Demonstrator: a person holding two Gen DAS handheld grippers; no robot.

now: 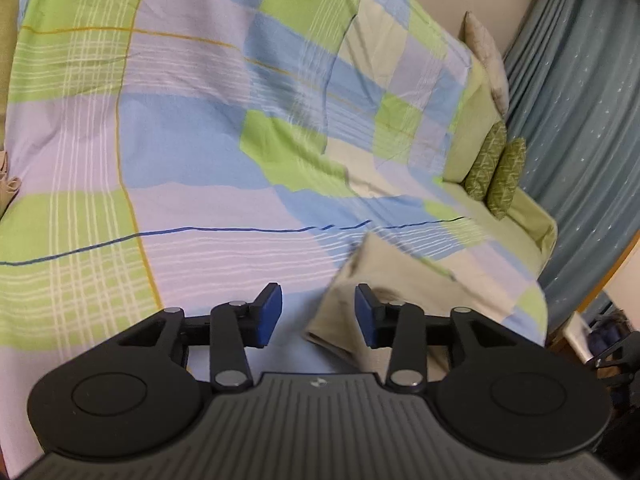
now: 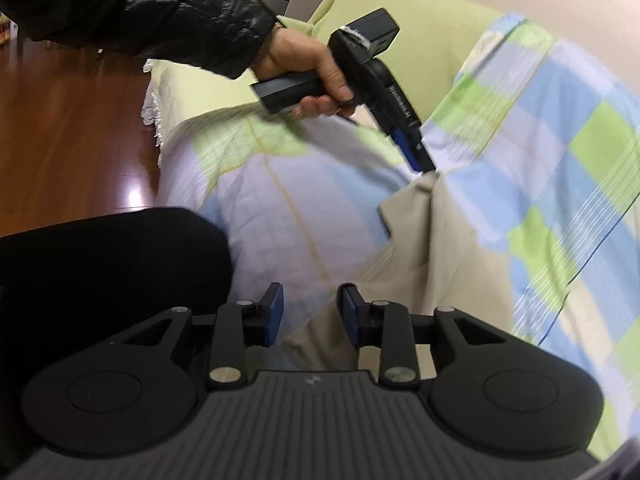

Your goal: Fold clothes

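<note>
Beige garment [image 2: 448, 264] is on the checked sheet [image 1: 180, 140], creased rather than flat, rising to a pinched peak at its far end. The blur hides what kind of garment it is. In the right wrist view its long axis runs from the camera's near edge up and away to the right.

The left hand-held gripper [image 2: 422, 162] sits right at that far peak, with a hand [image 2: 308, 68] round the grip. Its own camera shows the pads standing apart, and the cloth's corner [image 1: 400, 276] reaches into the gap from the right-hand pad's side. So it is open around the fabric, not clamped on it.

At the near end, the right hand-held gripper [image 2: 310, 312] also has its fingers parted, with beige cloth under its right-hand pad and part of the gap. That puts one tool at each end of the long axis, neither one biting.

I judge this fits two things: about to pinch both ends, or just let go of both. The creased lie doesn't settle it.

Room to work is good. Open sheet stretches left and ahead of the left tool. To the right there are green cushions [image 1: 496, 168], then a curtain [image 1: 580, 120]. On the right tool's left the sheet drops off to wooden floor [image 2: 72, 120], and that is the edge to mind.
</note>
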